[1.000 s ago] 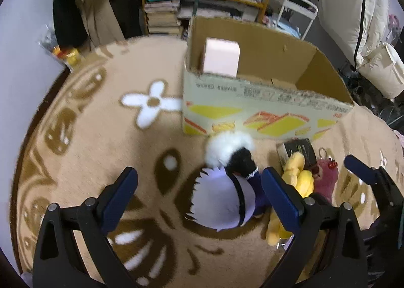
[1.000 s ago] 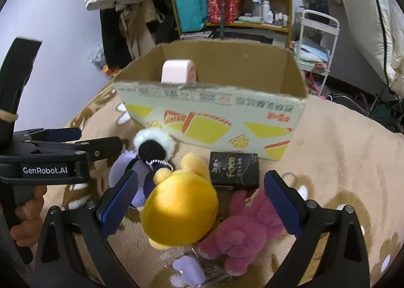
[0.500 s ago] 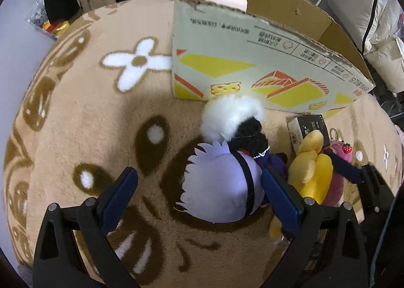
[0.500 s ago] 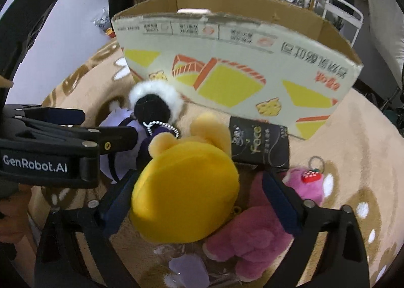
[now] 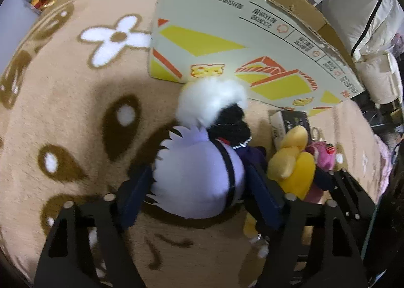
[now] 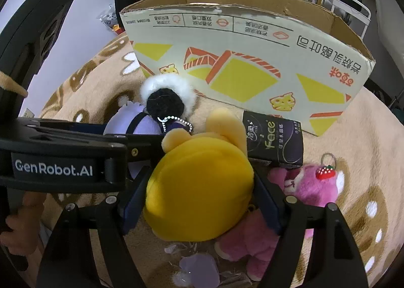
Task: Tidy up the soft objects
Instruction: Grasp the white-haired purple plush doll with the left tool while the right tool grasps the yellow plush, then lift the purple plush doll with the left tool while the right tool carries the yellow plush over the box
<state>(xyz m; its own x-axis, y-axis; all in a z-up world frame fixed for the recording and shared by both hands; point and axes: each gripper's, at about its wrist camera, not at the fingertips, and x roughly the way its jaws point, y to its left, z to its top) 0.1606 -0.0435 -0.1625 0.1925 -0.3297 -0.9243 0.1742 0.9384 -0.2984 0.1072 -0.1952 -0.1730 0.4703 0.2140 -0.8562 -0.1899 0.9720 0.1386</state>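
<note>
Two closing grippers straddle side-by-side toys on the rug: my left gripper (image 5: 199,194) around the lilac plush doll (image 5: 197,177), my right gripper (image 6: 199,199) around the yellow plush bear (image 6: 199,187), cardboard box (image 6: 252,60) just beyond.

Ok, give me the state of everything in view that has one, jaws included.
Left gripper: jaws closing, lilac plush between them.
Right gripper: jaws closing, yellow plush between them.
Lilac plush: lying on the rug.
Yellow plush: on the rug, against the pink plush.
Pink plush: lying on the rug, not gripped.
Tissue pack: lying flat by the box.
Cardboard box: open-topped, upright.
</note>
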